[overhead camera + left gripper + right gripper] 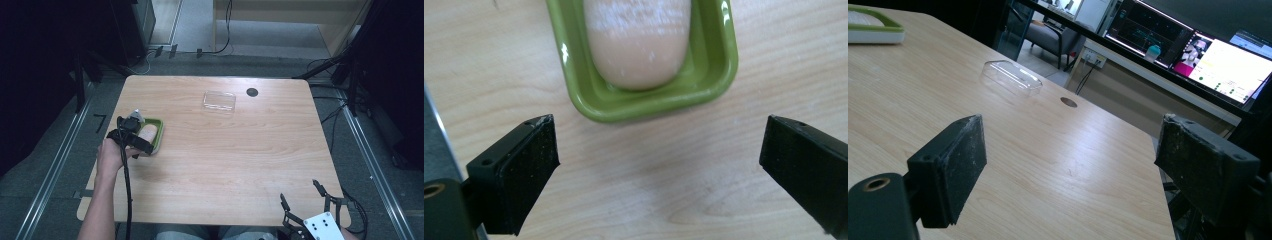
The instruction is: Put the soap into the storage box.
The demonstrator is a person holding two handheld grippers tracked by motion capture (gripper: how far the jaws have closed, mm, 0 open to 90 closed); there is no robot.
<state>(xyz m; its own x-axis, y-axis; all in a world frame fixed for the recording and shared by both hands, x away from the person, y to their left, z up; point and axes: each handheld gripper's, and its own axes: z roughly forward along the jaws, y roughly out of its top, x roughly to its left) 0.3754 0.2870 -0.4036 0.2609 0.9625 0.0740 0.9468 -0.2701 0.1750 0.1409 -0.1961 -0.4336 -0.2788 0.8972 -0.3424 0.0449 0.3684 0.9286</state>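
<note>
A green rectangular dish (159, 131) sits near the table's left edge with a pale, bun-like roll (146, 134) lying in it. My left gripper (136, 142) hovers over the dish's near end, held by a hand. In the left gripper view its jaws (659, 135) stand wide open over bare wood, just short of the dish (719, 65) and the roll (639, 45). My right gripper (301, 194) rests at the table's front right corner, open and empty (1073, 135). The dish's corner (873, 27) appears far off in the right gripper view.
A clear plastic tray (219, 101) lies at the back middle of the wooden table (225, 160), with a dark round hole (252, 92) beside it. Both also appear ahead of the right gripper: tray (1010, 76), hole (1068, 102). Lit monitors (1218, 60) stand beyond the table.
</note>
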